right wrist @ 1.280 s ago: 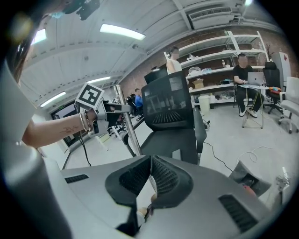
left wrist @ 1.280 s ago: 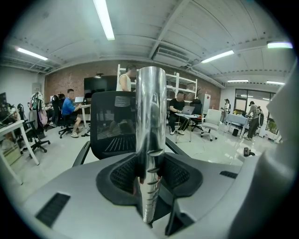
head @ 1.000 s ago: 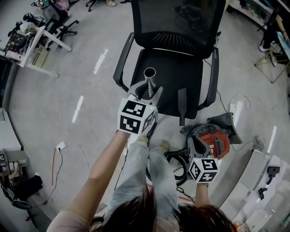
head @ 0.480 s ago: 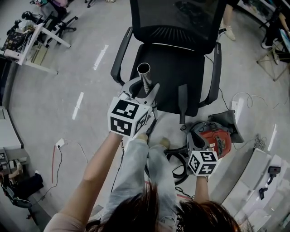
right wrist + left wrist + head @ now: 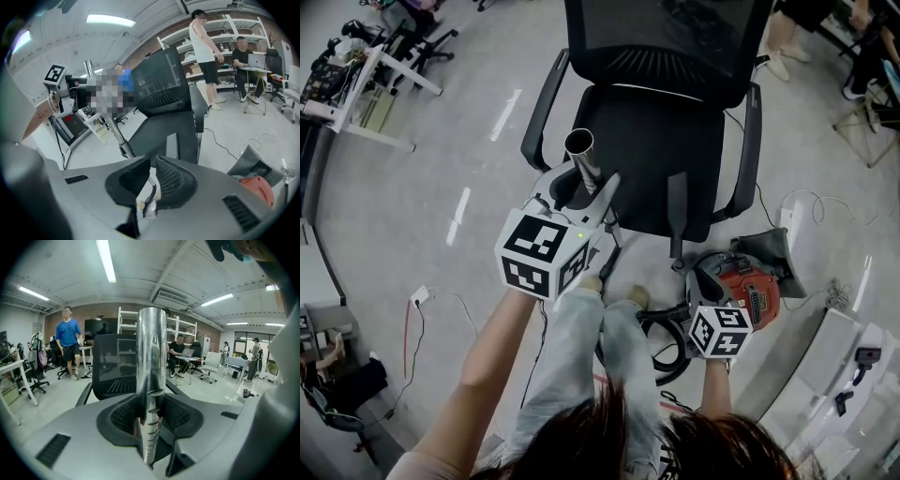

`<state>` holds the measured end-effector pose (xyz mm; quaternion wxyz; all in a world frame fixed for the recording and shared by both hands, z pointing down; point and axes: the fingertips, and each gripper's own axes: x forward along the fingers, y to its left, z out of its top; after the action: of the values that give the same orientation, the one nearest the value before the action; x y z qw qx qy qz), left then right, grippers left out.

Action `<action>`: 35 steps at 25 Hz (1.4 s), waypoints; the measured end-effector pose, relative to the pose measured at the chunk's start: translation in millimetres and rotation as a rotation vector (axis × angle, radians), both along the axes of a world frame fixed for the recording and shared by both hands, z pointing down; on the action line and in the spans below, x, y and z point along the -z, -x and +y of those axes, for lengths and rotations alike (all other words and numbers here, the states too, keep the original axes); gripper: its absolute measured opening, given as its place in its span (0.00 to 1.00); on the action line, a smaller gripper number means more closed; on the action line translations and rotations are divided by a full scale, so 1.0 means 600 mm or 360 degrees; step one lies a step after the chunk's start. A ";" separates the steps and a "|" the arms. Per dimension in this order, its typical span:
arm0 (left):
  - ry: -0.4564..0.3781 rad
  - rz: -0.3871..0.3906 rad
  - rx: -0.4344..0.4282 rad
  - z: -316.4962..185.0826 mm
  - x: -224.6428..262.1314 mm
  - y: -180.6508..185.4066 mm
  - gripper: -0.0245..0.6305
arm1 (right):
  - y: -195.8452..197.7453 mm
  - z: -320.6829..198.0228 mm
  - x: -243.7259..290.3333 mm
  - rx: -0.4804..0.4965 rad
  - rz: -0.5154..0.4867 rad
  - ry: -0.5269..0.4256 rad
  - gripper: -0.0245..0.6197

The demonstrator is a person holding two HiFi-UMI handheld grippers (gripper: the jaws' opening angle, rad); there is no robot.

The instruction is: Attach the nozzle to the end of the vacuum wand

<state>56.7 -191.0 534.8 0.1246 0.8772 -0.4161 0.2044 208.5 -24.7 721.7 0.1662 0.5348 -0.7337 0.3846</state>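
In the head view, the left tongs [image 5: 584, 192] are clamping the chrome vacuum wand [image 5: 581, 155], which is pointing its open end upward in front of a black office chair [image 5: 712, 56]. The dark nozzle [image 5: 677, 214] is lying on the chair seat and reaching over its front edge, apart from the wand. The right tongs [image 5: 705, 292] are hanging lower, over the red vacuum cleaner body [image 5: 750, 292] on the floor, near a black hose [image 5: 664, 321]. In the left gripper view, both pads are pressing on the wand, which is rising upright between them. In the right gripper view, the right tongs [image 5: 151, 176] are standing closed together, gripping nothing. Beyond them the nozzle [image 5: 171, 140] is resting on the seat, and the wand [image 5: 115, 131] is slanting up at the left.
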 end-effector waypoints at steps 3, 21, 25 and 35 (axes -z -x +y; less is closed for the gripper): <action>-0.0005 0.0009 -0.0001 -0.002 -0.001 0.001 0.26 | 0.003 -0.006 -0.018 0.0016 0.0003 0.0015 0.08; -0.0047 0.0051 -0.0028 -0.004 -0.008 -0.002 0.26 | 0.005 -0.040 -0.119 0.0073 0.0004 0.0128 0.18; -0.0051 0.0057 -0.0030 -0.006 -0.010 -0.002 0.26 | 0.004 -0.045 -0.139 0.0077 -0.0004 0.0167 0.20; -0.0056 0.0069 -0.0038 -0.013 -0.014 0.002 0.26 | 0.007 -0.072 -0.192 0.0094 -0.0065 0.0290 0.25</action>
<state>55.3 -198.6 543.0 0.1157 0.8884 -0.4065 0.1795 204.2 -68.2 837.1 0.2106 0.4878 -0.7143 0.4555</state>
